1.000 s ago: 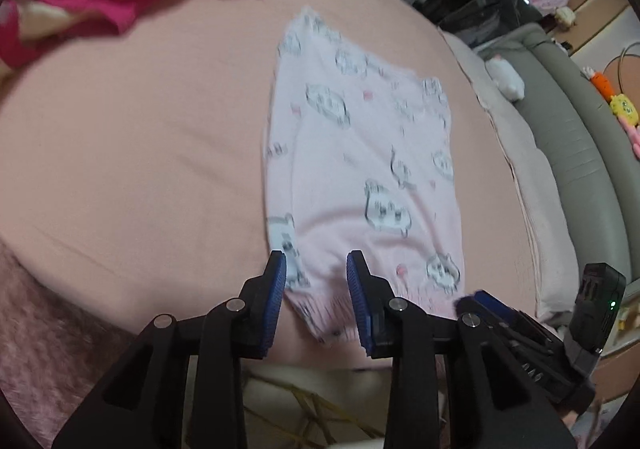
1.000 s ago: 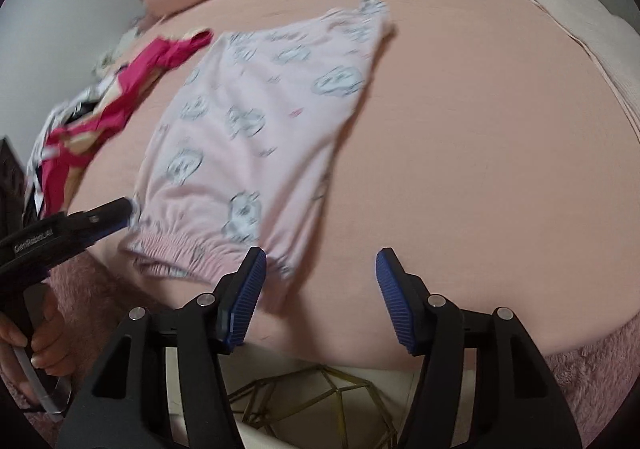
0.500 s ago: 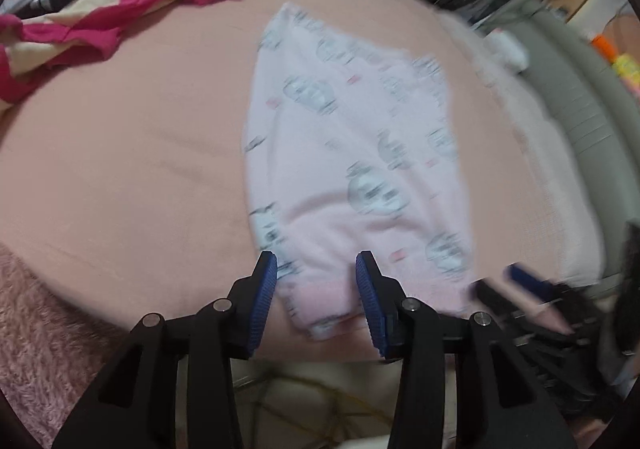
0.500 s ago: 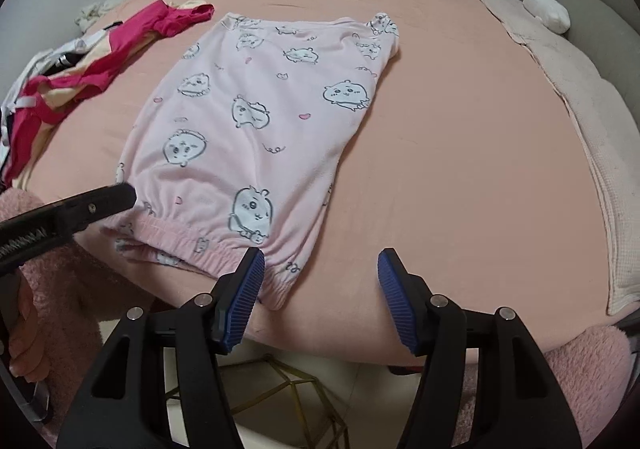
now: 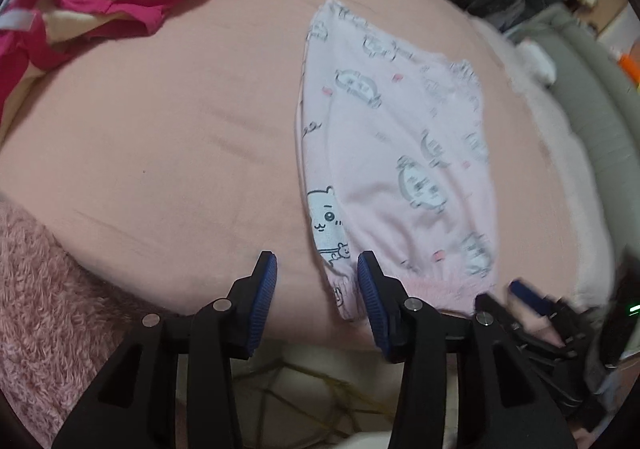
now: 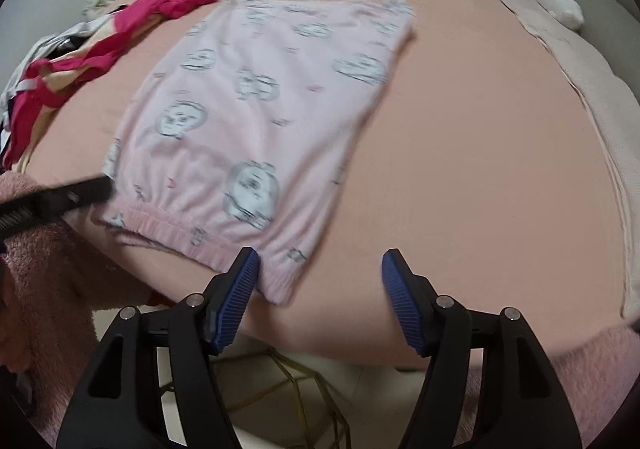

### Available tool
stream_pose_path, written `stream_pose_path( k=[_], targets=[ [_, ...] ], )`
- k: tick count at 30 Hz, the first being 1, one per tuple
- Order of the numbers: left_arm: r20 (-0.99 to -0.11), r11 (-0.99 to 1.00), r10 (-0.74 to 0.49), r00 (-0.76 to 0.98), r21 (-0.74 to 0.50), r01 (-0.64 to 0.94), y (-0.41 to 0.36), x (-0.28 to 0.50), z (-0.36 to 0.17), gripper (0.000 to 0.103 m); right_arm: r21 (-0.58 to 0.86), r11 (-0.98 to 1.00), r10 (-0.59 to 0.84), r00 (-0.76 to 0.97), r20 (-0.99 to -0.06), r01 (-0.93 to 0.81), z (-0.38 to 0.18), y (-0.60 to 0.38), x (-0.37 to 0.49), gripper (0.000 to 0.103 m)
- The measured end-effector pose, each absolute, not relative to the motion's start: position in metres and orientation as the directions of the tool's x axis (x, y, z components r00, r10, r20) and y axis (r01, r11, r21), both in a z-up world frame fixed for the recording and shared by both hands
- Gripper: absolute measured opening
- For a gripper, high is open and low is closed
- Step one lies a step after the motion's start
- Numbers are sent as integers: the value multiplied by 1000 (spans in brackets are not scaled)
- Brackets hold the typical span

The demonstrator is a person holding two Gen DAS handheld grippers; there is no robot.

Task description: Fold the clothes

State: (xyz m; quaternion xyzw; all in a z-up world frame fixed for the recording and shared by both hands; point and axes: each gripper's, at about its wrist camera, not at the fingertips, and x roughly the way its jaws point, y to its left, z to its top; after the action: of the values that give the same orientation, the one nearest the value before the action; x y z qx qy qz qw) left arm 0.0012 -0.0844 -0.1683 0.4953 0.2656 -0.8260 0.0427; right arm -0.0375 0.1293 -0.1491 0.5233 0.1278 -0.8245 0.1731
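Both grippers (image 5: 316, 281) (image 6: 316, 281) wide, at garment (image 6: 260, 121) hem.

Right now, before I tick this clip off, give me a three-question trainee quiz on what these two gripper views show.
1. True or false: the left gripper is clamped on the pink pyjama garment.
2. Which end of the garment lies nearest both grippers? A elastic hem, B far end, C neither.
3. What lies on the bed beyond the garment's left side, seen from the right gripper?

Key: 1 false, its jaws stand open, having just widened, with the hem corner between them unpinched. 2 A. 3 a magenta and cream pile of clothes.
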Motion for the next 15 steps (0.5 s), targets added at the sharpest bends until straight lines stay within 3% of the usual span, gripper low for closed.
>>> stream_pose_path(
  k=[5,11,15],
  targets=[
    [-826,-810,313,-469,-490,321,-81,6,-183,45,74,-897,-261,-386,-885,436,-135,149,-28,66],
    [-846,-873,291,-447,-425,237,-53,4,-177,45,-8,-819,-265,-389,-882,574,-149,108,-8,66],
    [-887,-926,224,-404,-323,196,-36,0,-182,45,-64,-851,-202,-436,-877,522,-162,102,-14,64]
  ],
)
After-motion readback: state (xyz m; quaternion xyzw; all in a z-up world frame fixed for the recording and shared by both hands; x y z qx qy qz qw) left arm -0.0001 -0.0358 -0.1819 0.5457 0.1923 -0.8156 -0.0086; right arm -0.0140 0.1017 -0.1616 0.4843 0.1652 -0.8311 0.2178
